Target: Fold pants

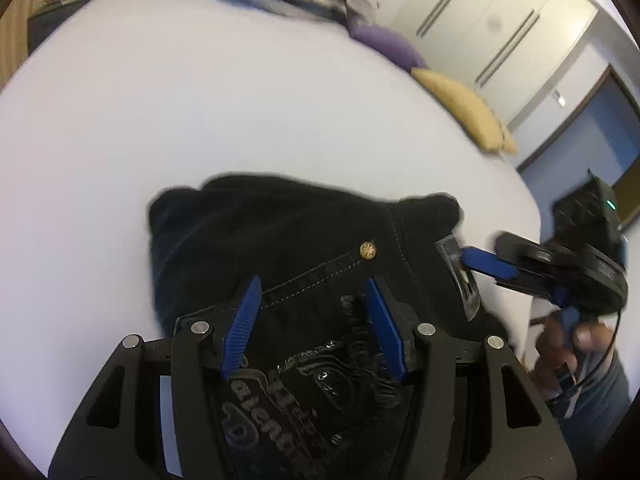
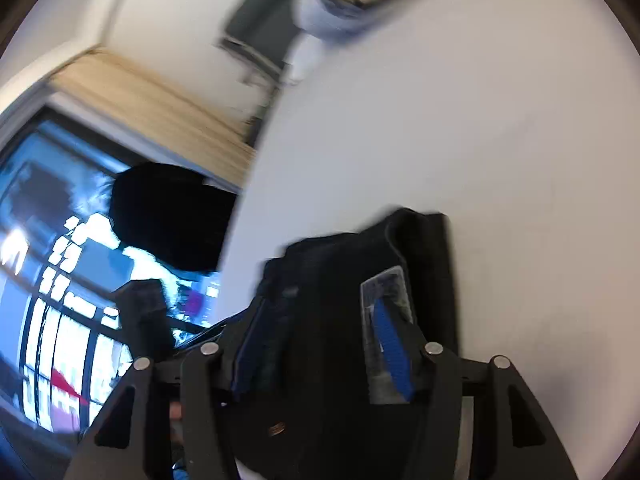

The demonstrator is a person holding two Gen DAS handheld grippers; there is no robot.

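Your pants (image 1: 288, 240) already lie bunched compactly on the bed (image 1: 200, 120), left gripper (image 1: 314, 312) spread wide above them, right gripper (image 2: 324, 344) also spread around cloth; only tidying seems left.

Glossy raised lettering on the black pants (image 1: 288, 240), too distorted to read.

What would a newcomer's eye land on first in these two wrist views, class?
First, the bundled black denim pants in the middle of the pale white bed sheet, with a small gold metal rivet glinting at a pocket corner. Next, the left gripper, jaws apart over the fabric. Then the mustard-yellow pillow at the bed's far right edge.
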